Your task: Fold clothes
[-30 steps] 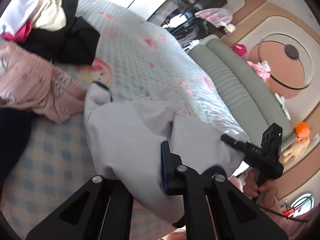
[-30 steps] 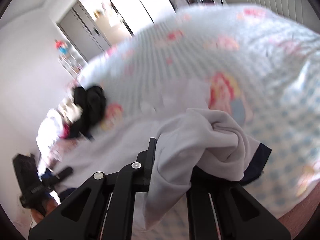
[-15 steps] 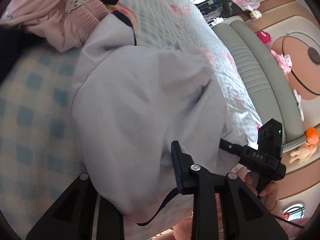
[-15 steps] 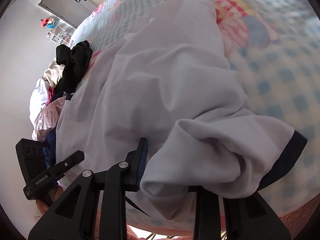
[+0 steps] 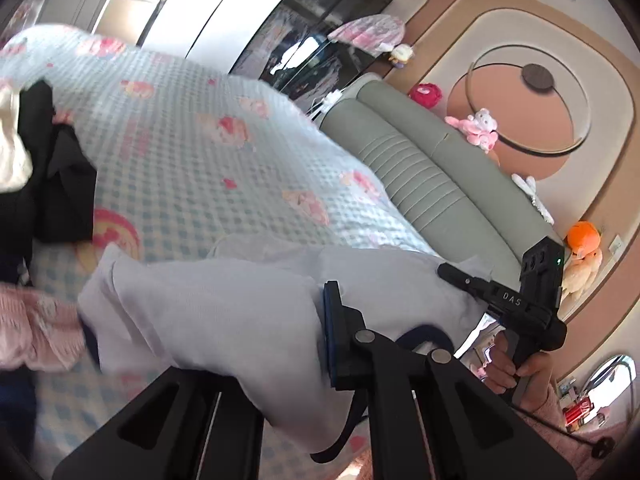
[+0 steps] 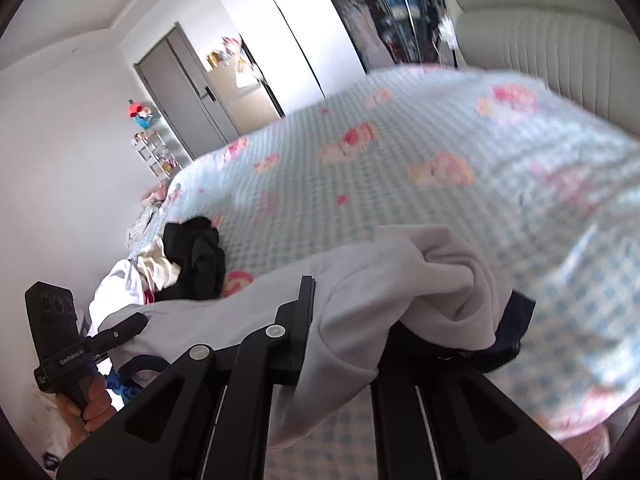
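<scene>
Half a second before, the pale lilac garment (image 5: 208, 312) had lain spread low across the bed, filling both views; it had since been lifted and bunched, so far more of the blue checked bedspread (image 5: 192, 160) showed beyond the jaws. The left gripper (image 5: 272, 344) had cloth draped over and between its jaws, which were clamped on a thick fold; only its right finger (image 5: 332, 340) with the blue pad showed, the other being buried under fabric. The right gripper (image 6: 352, 328) likewise pinched the garment, a rolled wad with a dark navy hem (image 6: 512, 332) hanging over its right jaw. Between the two grippers the cloth ran as a sagging band, its upper edge loose and wrinkled.

Ahead of both sets of jaws the bedspread lay open and bare up to the grey-green padded headboard (image 5: 432, 184), which lay ahead and to the right of the left jaws. To the left of the left jaws sat a black garment (image 5: 60, 184), and nearer, a pink garment (image 5: 32, 332) lay just beside the lifted cloth's left edge. In the right wrist view that heap of clothes (image 6: 172, 264) lay left of the jaws, well apart from the gripped wad.
</scene>
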`<state>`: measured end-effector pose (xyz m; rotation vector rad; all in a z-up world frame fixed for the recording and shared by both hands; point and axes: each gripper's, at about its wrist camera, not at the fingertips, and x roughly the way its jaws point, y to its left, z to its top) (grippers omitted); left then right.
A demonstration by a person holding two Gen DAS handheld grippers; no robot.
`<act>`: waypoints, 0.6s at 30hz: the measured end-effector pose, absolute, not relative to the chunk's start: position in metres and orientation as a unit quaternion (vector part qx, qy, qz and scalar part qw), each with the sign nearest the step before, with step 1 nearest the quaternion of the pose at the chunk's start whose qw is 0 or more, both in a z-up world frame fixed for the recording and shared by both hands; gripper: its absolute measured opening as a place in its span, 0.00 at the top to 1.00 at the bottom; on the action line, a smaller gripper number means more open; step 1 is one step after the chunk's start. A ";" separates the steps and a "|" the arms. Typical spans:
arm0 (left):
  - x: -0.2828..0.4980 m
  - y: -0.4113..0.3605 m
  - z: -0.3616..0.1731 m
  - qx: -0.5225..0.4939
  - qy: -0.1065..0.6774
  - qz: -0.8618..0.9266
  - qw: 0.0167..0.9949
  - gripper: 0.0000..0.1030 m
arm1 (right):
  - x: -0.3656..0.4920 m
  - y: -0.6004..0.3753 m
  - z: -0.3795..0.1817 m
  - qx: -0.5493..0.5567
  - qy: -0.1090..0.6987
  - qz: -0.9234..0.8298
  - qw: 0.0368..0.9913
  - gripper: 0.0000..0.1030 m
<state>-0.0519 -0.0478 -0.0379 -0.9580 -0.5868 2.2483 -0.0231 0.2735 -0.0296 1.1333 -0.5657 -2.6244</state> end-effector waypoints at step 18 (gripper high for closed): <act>-0.132 -0.008 0.071 -0.325 -0.118 0.902 0.258 0.95 | -0.114 0.303 0.084 0.272 -0.184 -0.932 0.154 0.95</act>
